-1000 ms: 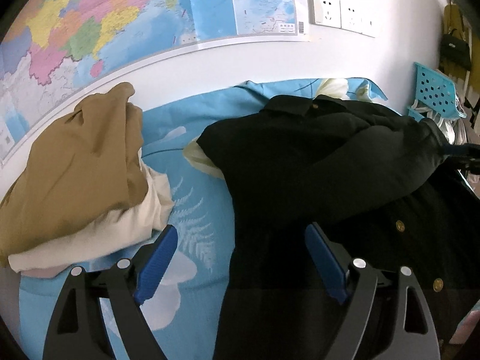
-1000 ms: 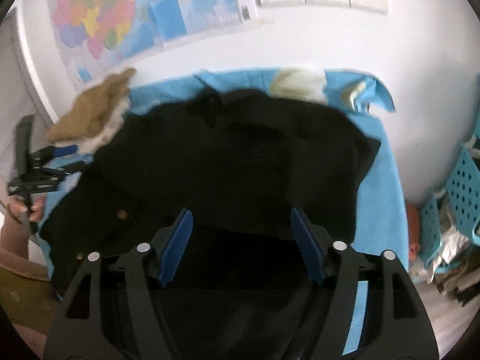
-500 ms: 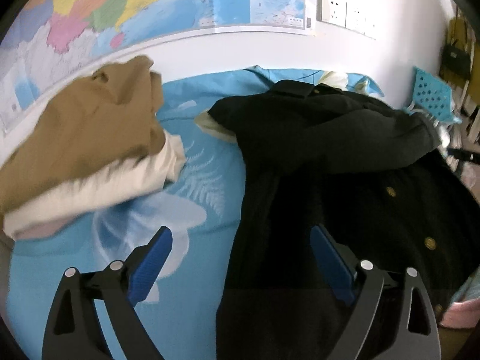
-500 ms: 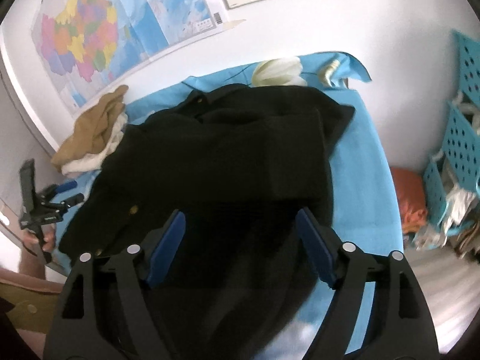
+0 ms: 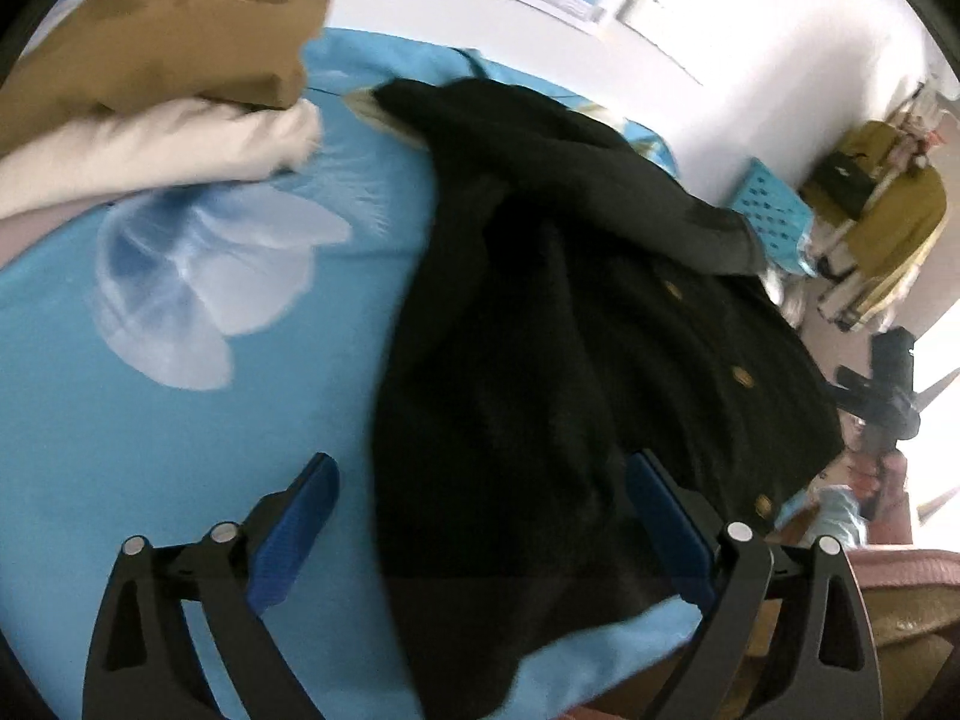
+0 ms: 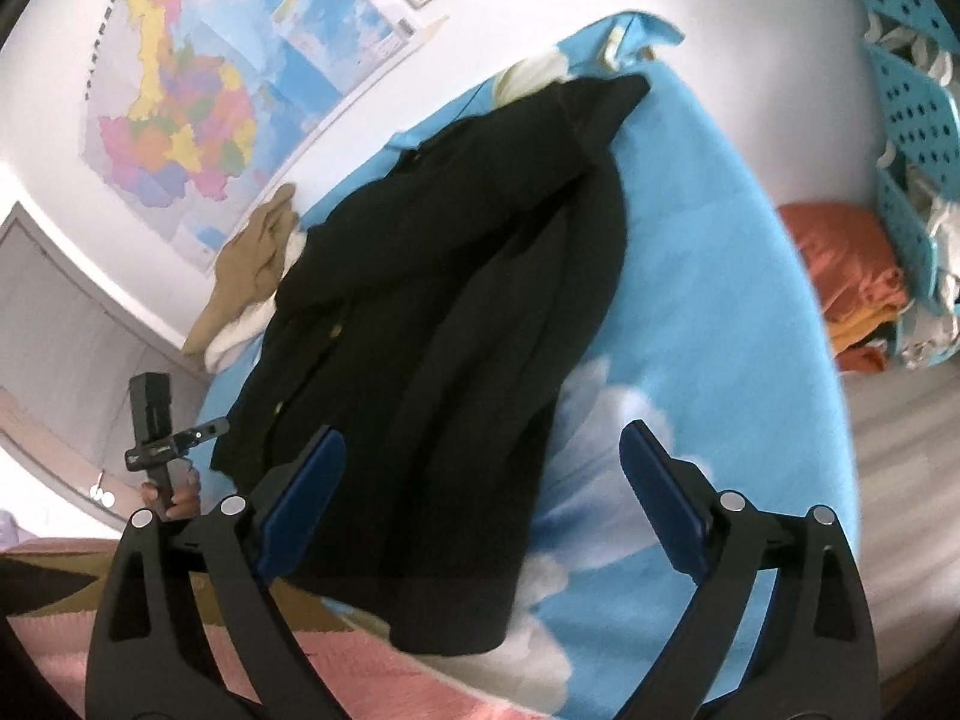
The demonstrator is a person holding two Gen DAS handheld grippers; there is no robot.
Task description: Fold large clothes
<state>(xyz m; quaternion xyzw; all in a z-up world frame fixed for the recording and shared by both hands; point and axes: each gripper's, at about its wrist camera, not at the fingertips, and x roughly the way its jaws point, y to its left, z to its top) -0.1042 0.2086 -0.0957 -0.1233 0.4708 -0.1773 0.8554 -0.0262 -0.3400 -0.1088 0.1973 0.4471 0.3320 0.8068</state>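
A large black coat with gold buttons lies lengthwise on a blue sheet, its sides folded inward. It also shows in the right wrist view. My left gripper is open and empty above the coat's hem on its left side. My right gripper is open and empty above the hem at the near right. The other hand-held gripper shows in each view, at the right in the left wrist view and at the left in the right wrist view.
A brown garment on a cream one is piled at the sheet's far left. A map hangs on the wall. Blue perforated baskets and orange cloth stand to the right. A pink cloth lies below the near edge.
Both grippers have pulled back toward the coat's hem and tilted. Both stayed open. The coat has not visibly moved.
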